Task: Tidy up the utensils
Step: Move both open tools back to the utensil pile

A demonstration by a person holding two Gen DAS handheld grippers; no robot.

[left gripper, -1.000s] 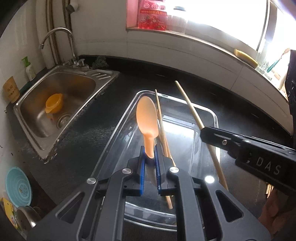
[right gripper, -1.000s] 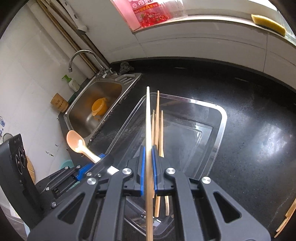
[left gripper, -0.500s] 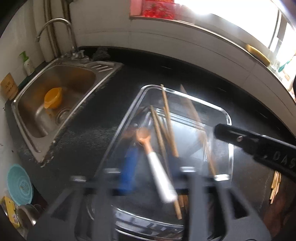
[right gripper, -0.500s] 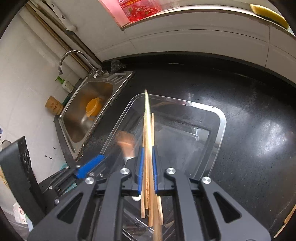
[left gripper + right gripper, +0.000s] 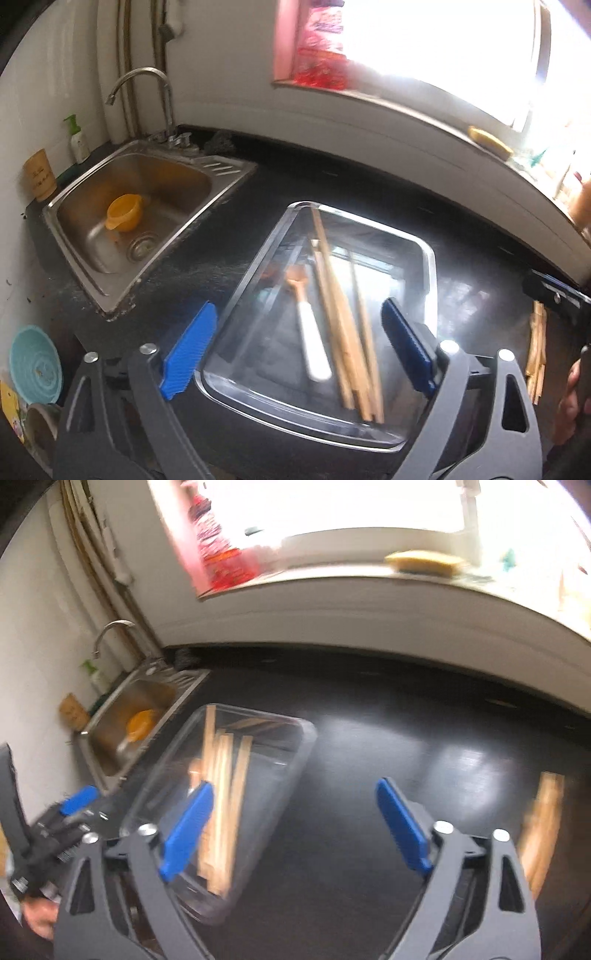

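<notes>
A clear plastic tray (image 5: 430,258) lies on the black counter. In it rest an orange spoon with a white handle (image 5: 312,343) and several wooden chopsticks (image 5: 340,325). My left gripper (image 5: 297,347) hovers over the tray's near end, its jaws opening wide with nothing pressed between the pads. My right gripper (image 5: 295,827) is over bare counter to the right of the tray (image 5: 295,731), its jaws also opening and holding nothing. More loose chopsticks (image 5: 543,823) lie on the counter at the right. The right wrist view is blurred.
A steel sink (image 5: 229,177) with an orange cup (image 5: 123,218) and a faucet (image 5: 147,74) lies left of the tray. A teal bowl (image 5: 33,363) sits at the lower left. A windowsill with a yellow sponge (image 5: 424,561) runs along the back.
The left gripper let go of the spoon and the right let go of a chopstick; both now lie in the tray. Both jaws opened wide. The right gripper swung right, off the tray.
</notes>
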